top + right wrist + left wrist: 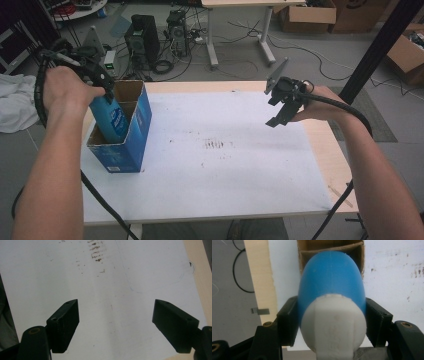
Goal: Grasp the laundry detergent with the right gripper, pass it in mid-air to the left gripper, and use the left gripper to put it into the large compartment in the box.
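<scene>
1. At table's left edge: left gripper (102,82), jaws clamped on blue bottle (111,116), partly inside open blue carton (131,145).
2. Right side: right gripper (115,323), jaws wide apart, holding nothing, above white mat (225,170).

blue bottle (111,116): 1 | cardboard box (131,150): 1 | hand-held grippers: 2

The bottle (331,277) has a plain blue body with a white cap, and in the high view a white-printed label shows on its blue side. The carton (131,140) at 9 o'clock on the table is blue outside with a white label patch and raw brown cardboard inside. The table sheet (225,160) is white with dark brown smudges at centre, edged by pale wood; both grippers' jaws are black.
</scene>
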`<state>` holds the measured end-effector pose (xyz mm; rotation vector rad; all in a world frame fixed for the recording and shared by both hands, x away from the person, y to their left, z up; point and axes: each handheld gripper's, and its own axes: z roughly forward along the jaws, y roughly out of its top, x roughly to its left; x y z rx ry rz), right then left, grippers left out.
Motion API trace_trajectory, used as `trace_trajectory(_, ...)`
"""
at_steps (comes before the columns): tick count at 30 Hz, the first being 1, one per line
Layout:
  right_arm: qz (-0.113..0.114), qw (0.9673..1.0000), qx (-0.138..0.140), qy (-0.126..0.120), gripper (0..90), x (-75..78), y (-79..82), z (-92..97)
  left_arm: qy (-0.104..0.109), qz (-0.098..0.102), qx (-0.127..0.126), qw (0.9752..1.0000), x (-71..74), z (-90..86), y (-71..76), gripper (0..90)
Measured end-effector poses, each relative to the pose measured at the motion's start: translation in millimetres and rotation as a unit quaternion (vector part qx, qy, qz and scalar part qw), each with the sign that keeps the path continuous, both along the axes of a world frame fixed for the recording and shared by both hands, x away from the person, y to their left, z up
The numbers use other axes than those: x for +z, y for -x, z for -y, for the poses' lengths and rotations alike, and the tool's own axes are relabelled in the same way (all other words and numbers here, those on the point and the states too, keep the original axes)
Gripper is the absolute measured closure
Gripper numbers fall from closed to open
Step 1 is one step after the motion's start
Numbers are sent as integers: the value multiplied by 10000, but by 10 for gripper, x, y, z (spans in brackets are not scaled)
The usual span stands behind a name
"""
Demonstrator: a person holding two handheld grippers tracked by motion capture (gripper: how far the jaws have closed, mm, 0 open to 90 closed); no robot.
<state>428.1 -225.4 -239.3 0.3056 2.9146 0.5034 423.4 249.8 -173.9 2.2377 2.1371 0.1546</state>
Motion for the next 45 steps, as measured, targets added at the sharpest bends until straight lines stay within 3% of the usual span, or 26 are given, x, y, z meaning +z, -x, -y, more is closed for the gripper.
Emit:
trace_trajectory(17,-29,10000,1,11,214,-19,-1,11,-22,-328,-25,9995,-439,57,-60,387)
trace_trajectory(33,-25,10000,14,-12,215,-20,10,13,-63,-456,-27,9989,-668,85,-49,387)
trace_trajectory(45,-28,10000,22,-1,215,-28,3,5,-64,-445,-27,9990,-768,77,-43,387)
